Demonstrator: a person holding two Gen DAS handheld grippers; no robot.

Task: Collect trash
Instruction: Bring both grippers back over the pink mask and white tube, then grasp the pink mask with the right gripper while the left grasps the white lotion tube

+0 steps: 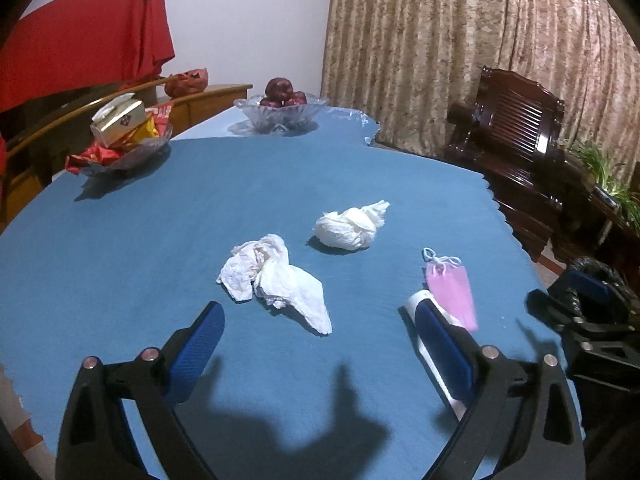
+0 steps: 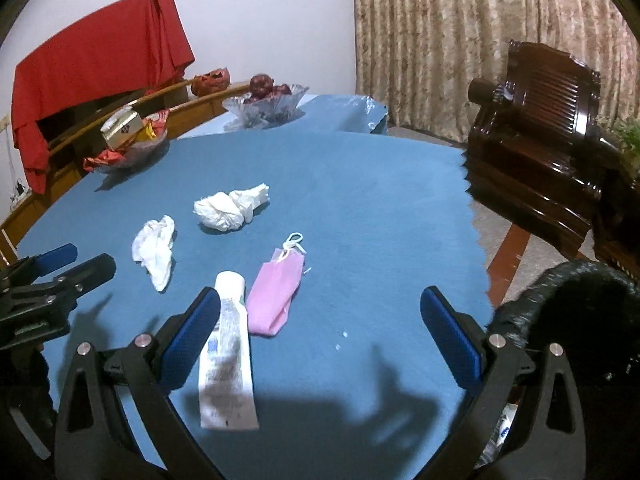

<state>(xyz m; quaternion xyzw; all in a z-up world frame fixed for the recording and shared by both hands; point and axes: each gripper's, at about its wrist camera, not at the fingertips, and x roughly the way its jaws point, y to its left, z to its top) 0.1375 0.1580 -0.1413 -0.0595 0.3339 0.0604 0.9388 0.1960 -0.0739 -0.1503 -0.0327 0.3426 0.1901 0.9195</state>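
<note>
On the blue tablecloth (image 1: 120, 248) lie a flat crumpled tissue (image 1: 276, 276), a balled tissue (image 1: 350, 226), a pink face mask (image 1: 452, 288) and a squeezed white tube (image 2: 228, 352). My left gripper (image 1: 316, 324) is open and empty, hovering just short of the flat tissue. Its right finger hides most of the tube. My right gripper (image 2: 320, 312) is open and empty above the tube and the mask (image 2: 276, 296). Both tissues also show in the right wrist view, the flat one (image 2: 156, 250) and the balled one (image 2: 230, 210). A black trash bag rim (image 2: 560, 300) sits at the right.
A glass bowl of snacks (image 1: 124, 148) and a glass bowl of red fruit (image 1: 280, 110) stand at the far side of the table. A dark wooden armchair (image 1: 516, 140) stands off the table's right edge. A red cloth (image 1: 80, 40) covers something at the back left.
</note>
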